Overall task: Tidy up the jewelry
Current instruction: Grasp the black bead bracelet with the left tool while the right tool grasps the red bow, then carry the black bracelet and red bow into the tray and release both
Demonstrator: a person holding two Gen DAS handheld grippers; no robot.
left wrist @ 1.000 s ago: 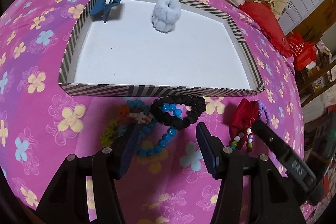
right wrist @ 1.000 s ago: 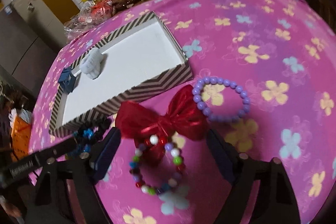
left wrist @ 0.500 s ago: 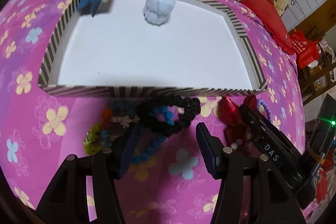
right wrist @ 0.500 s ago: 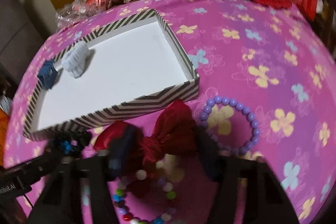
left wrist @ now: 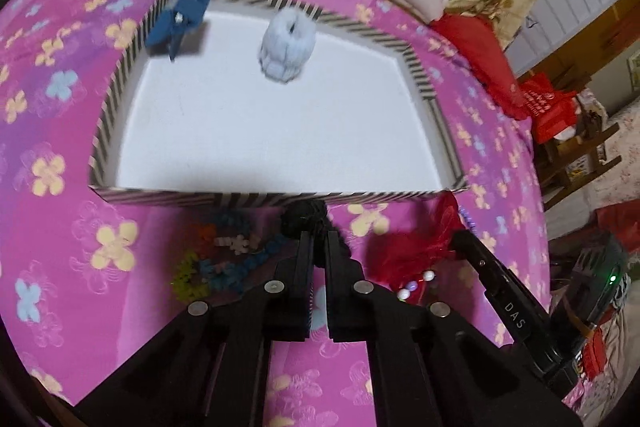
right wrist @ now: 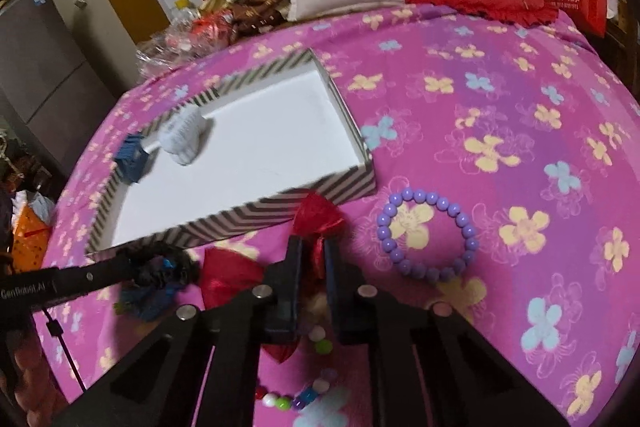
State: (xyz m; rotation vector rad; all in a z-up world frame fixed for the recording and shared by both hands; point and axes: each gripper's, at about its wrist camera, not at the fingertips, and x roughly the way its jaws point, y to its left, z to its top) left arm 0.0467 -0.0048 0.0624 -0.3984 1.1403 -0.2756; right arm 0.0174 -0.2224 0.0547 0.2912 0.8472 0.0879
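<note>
Bedspread [right wrist: 500, 75], pink and flowered, covers the bed and carries everything. Next in size is the striped tray [left wrist: 120, 75], white inside, holding only a blue clip [left wrist: 178, 21] in its far left corner and a pale fluffy scrunchie [left wrist: 286, 47] near the far wall.

The jewelry to sort lies on the bedspread in front of the tray's near wall. The left tool [left wrist: 318, 247] is pressed together on a black scrunchie [left wrist: 304, 217], which bunches at its tips right beside the near wall. The right tool [right wrist: 312, 255] is pinching the middle of a red bow [right wrist: 318, 215], whose lobes stick out on both sides.

Smaller pieces remain loose: a purple bracelet [right wrist: 426, 233] to the right of the bow, a mixed bead bracelet [right wrist: 296, 391] under the right tool, and blue beads [left wrist: 244, 265] tangled with what looks like a multicoloured band under the left tool, though blur makes that hard to separate.

The main risk is snagging. The blue beads lie against the black scrunchie and may be dragged up with it. The bead bracelet may ride along with the bow. Either load could also catch the tray's near wall.
</note>
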